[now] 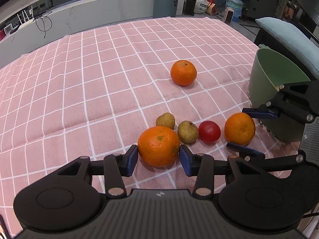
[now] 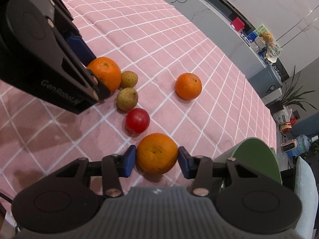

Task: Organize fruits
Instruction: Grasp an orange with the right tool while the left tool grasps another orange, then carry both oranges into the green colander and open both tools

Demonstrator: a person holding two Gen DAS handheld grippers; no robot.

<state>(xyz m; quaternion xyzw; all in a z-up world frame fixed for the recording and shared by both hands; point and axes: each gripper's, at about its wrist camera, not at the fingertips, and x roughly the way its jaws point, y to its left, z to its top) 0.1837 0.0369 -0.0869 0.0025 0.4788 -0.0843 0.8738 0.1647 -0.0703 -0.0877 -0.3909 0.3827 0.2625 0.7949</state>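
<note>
On the pink checked cloth (image 1: 79, 83) lie three oranges, two small yellow-brown fruits and a red fruit. My left gripper (image 1: 158, 157) has its blue pads against both sides of the near orange (image 1: 158, 145), which rests on the cloth. My right gripper (image 2: 157, 159) has its pads against both sides of another orange (image 2: 157, 153), also resting on the cloth; this orange shows in the left wrist view (image 1: 239, 128). The third orange (image 1: 183, 72) lies apart, farther out. The red fruit (image 1: 209, 131) and two yellow-brown fruits (image 1: 187, 131) (image 1: 165, 120) lie between the held oranges.
A green bowl (image 1: 265, 83) stands at the cloth's right edge, beside the right gripper; it also shows in the right wrist view (image 2: 257, 159). A light blue cushion (image 1: 289, 35) lies behind it. A grey counter (image 1: 79, 18) runs beyond the table's far edge.
</note>
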